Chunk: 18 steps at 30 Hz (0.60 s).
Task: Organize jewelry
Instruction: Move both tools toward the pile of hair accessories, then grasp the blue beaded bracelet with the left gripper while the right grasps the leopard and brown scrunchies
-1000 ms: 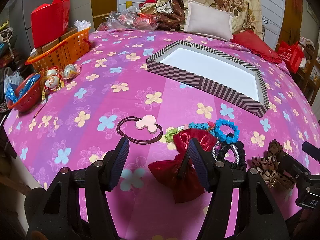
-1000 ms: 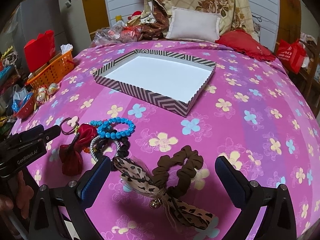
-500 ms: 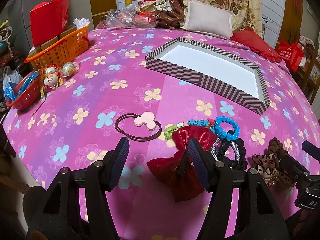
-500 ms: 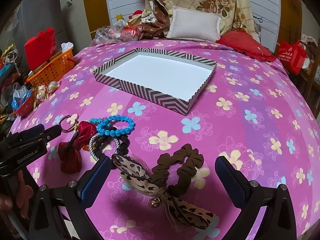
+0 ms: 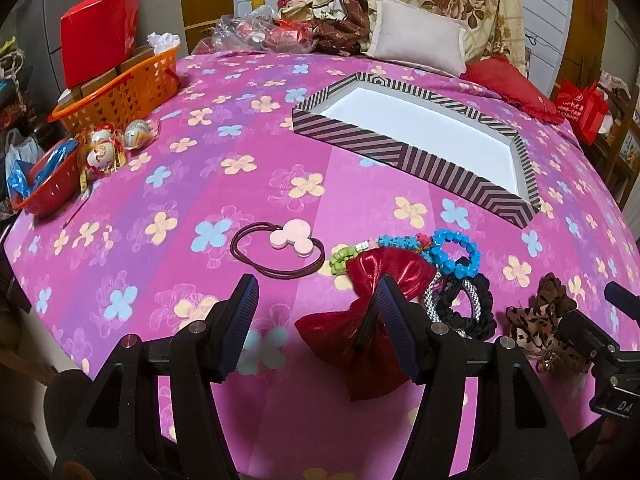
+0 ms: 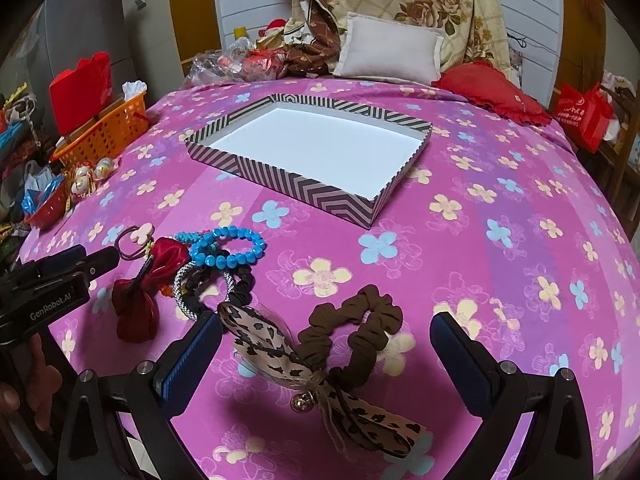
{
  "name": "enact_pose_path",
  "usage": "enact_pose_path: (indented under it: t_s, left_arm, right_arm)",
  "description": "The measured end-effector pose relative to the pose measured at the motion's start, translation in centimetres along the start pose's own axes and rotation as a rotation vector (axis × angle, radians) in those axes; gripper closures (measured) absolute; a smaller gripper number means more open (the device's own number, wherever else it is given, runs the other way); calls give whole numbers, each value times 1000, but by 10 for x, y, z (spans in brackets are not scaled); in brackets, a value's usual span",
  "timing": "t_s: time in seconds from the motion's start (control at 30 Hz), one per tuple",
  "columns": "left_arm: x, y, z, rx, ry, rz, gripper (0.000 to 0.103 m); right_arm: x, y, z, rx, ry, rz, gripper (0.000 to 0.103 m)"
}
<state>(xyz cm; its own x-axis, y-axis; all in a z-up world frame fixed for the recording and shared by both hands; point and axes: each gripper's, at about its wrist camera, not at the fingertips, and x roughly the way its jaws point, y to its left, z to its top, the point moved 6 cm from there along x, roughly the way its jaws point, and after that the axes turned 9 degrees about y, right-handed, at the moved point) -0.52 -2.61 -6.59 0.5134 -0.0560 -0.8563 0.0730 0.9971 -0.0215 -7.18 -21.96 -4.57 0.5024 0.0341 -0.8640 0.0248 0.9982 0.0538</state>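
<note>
Jewelry pieces (image 6: 224, 252) all lie clustered on the near bedspread (image 6: 500, 208), none yet in the empty striped tray (image 6: 280, 174) beyond, and we hold left gripper (image 5: 316, 312) and right gripper (image 6: 324, 344) spread, gripping nothing.

A magenta bedspread (image 6: 500, 184) strewn with yellow and pale blue flowers carries a brown-and-cream chevron-striped tray (image 6: 280, 176) with a white floor, a shiny red bow (image 5: 372, 308), bright blue beads (image 6: 232, 248), a leopard-print ribbon (image 6: 264, 336) and, at upper left, an orange basket (image 5: 120, 92).
</note>
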Motion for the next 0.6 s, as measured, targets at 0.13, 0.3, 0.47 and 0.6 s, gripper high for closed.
enact_pose_path:
  t_s: [0.13,0.3,0.47,0.6]
  left_arm:
    - [1,6,-4,-6,14,-16,41]
    - [3,19,-12,-28,54,-57,41]
    - [2,27,-19,-22,60,-69,41]
    - [1,24,-18,-10,62,-83,41]
  right_arm:
    - [-2,-5,-2,8,-5,1,0]
    - [-3,-12,-6,12,-6,2,0]
    - [-4,-19,-10,18,-3,0,0]
    - [-3,-26,-12,34,3,-2,0]
